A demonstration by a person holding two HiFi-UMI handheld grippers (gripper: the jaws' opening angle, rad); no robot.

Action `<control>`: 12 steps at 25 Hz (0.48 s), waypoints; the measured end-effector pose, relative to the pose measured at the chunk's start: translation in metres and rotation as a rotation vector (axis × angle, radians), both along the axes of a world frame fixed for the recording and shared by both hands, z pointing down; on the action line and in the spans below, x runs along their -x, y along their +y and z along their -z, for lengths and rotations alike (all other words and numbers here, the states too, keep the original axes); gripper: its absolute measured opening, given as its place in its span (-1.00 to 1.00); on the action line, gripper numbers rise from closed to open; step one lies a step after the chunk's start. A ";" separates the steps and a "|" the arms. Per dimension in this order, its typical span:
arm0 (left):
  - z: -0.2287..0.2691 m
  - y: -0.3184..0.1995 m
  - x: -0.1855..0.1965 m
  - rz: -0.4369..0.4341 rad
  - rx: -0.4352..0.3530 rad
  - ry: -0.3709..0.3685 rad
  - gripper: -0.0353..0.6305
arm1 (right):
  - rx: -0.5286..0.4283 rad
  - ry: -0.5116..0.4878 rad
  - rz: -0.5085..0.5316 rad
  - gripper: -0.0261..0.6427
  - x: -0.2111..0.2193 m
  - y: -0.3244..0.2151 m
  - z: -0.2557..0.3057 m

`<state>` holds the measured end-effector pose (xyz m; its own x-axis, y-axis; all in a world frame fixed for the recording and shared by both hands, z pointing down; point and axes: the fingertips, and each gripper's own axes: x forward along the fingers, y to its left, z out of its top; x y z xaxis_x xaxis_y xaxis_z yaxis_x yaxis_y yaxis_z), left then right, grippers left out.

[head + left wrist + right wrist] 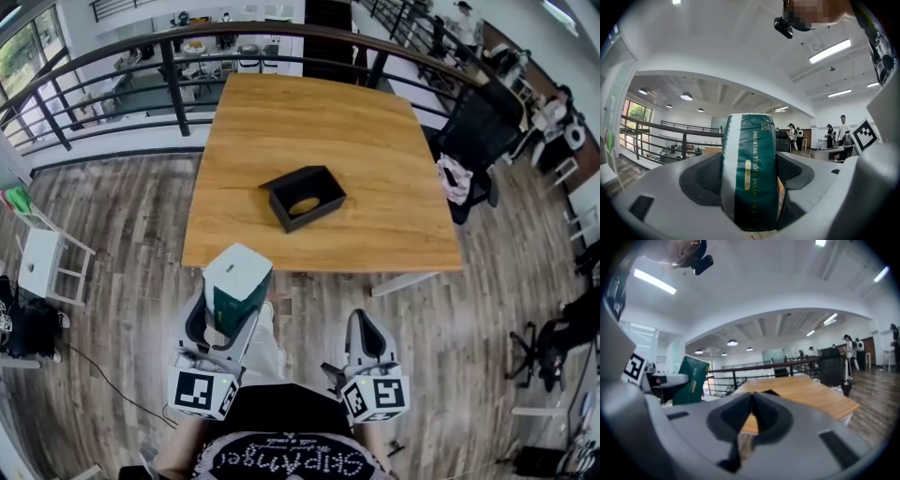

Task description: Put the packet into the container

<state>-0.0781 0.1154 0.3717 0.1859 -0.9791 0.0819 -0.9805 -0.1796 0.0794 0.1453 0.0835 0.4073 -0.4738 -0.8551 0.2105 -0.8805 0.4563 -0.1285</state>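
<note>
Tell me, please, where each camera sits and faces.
Head view: on the person's head, steeply down at the table and container; left tool, right tool, shirt show.
Left gripper view: on the left tool, along jaws shut on the packet, toward a railing.
Right gripper view: on the right tool, along closed, empty jaws toward the table.
Shared: all three show the packet.

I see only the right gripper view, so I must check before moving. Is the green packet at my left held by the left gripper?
Observer: Yes. The left gripper view shows the left gripper shut on the packet, which sticks out past its jaws.
Operator: Where does the container stand?
Observer: In the head view, the black container stands near the middle of the table, open side up.
Operator: Is the packet above the table?
Observer: No. The head view shows it short of the table's near edge, over the floor.
</note>
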 end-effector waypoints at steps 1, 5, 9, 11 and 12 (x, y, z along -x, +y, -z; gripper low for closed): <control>-0.001 -0.002 0.000 0.000 0.004 0.000 0.21 | 0.000 0.000 -0.003 -0.82 -0.001 -0.002 0.000; -0.002 -0.017 -0.001 -0.001 0.009 0.002 0.21 | 0.005 -0.001 -0.020 -0.82 -0.008 -0.013 0.000; 0.000 -0.041 -0.005 -0.021 0.004 0.002 0.21 | 0.016 -0.001 -0.039 -0.82 -0.012 -0.028 -0.002; 0.001 -0.055 -0.007 -0.032 0.008 0.004 0.21 | 0.022 0.000 -0.048 -0.82 -0.013 -0.040 -0.001; 0.000 -0.063 -0.007 -0.037 0.010 0.006 0.21 | 0.025 0.001 -0.052 -0.82 -0.013 -0.046 -0.001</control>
